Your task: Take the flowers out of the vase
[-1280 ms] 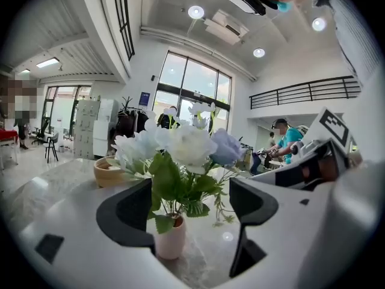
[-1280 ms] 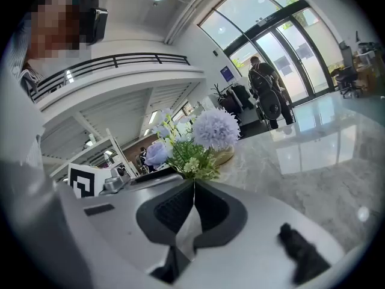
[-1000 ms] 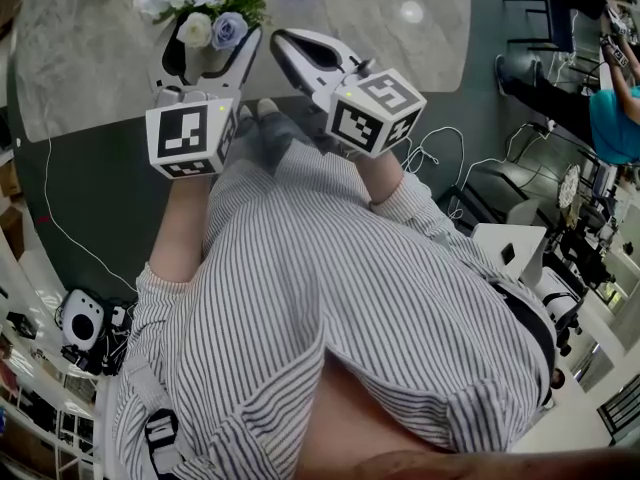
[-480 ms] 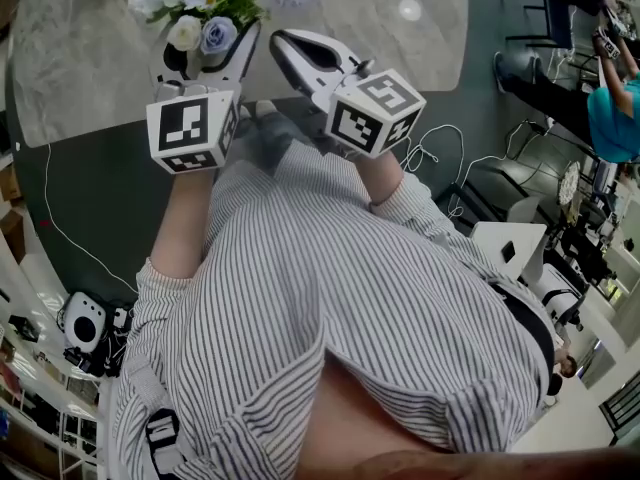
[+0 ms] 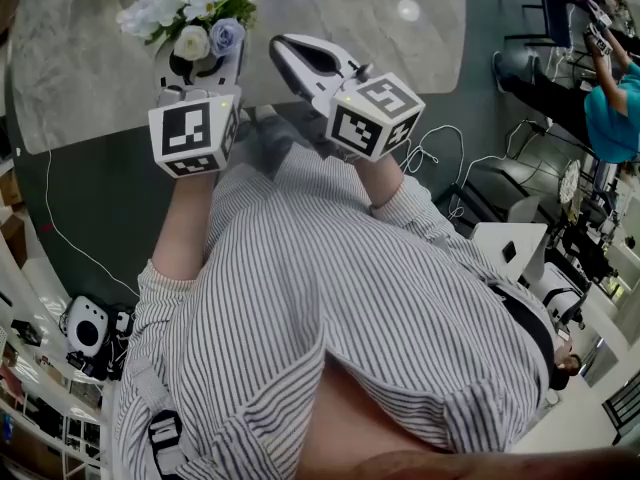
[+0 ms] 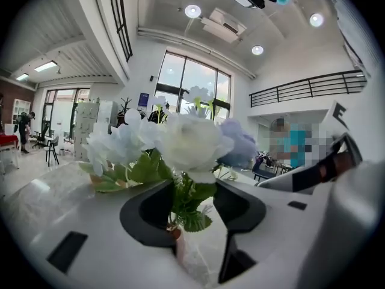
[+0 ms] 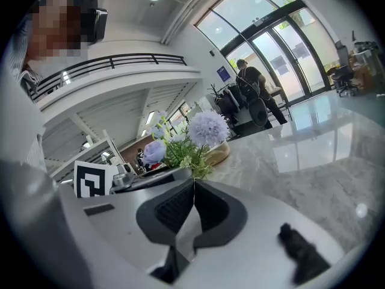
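- The flowers [image 5: 195, 13] stand on the table [image 5: 90, 68], not far in from its near edge and straight ahead of your left gripper [image 5: 207, 53].
- Left gripper view: the jaws are closing, with green stems and leaves between the pads [image 6: 231, 206]. I judge there is no firm pinch yet.
- The vase [image 6: 175, 232] shows only as a reddish bit under the leaves, if that is it.
- The stems run upright and the left gripper comes in nearly level, so the jaws cross the long axis. The pull should go straight up.
- The white rose [image 6: 189, 143] and the other blooms spread wider than the jaw gap. They sit above the pads.
- The right gripper [image 5: 285, 48] has its jaws together and holds nothing. It is just beside the bunch on its right.
- The left hand is the nearer one. The right is free to steady the vase.
- There is open room above and bare table beyond. The risk is that the vase lifts with the stems.
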`<state>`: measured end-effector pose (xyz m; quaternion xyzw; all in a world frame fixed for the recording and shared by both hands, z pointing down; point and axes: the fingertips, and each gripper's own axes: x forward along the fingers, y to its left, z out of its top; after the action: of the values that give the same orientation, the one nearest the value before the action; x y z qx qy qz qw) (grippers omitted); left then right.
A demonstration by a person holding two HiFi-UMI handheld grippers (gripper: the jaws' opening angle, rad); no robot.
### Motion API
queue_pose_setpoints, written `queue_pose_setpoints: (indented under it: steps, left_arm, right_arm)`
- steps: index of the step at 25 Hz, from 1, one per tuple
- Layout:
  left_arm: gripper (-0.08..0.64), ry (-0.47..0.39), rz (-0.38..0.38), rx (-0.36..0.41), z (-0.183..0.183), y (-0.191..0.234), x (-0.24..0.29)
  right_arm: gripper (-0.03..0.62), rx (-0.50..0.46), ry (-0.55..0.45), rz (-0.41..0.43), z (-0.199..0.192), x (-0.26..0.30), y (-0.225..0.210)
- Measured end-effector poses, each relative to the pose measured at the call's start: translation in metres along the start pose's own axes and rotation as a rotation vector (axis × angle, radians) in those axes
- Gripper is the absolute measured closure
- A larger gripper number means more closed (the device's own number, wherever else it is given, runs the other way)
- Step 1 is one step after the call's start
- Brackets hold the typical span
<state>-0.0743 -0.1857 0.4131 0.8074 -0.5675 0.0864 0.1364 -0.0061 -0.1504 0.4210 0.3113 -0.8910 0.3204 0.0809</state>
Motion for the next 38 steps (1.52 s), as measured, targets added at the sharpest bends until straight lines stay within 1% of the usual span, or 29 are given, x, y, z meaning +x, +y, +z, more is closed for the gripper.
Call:
queue_pose_setpoints:
  steps: [7,13,23,26,32,38]
  left_arm:
    - [0.4,0.001,-0.001,0.008,-0.003,0.001,0.001]
    - [0.446,-0.001,0.015,0.012,-0.002,0.003,-0.003]
    - [0.482,-0.005,0.005,0.025,-0.002,0.006,-0.005]
    - [0.491,-0.003,0.001,0.013,-0.001,0.01,-0.004]
    - [0.505,0.002,-0.019,0.038,0.004,0.008,-0.003]
    - [0.509,-0.005,-0.016,0.029,0.009,0.008,-0.004]
  right_arm:
    - [0.577,0.007,-0.002,0.006,-0.002,0.002,0.002]
    - [0.577,0.005,0.0,0.016,-0.005,0.001,0.007]
    - [0.577,-0.004,0.014,0.039,-0.009,0.006,0.018]
    - [0.577,-0.007,0.013,0.044,-0.006,0.008,0.019]
    - [0.577,-0.017,0.009,0.062,-0.003,0.01,0.023]
    - [0.577,-0.031,-0.004,0.076,0.005,0.008,0.026]
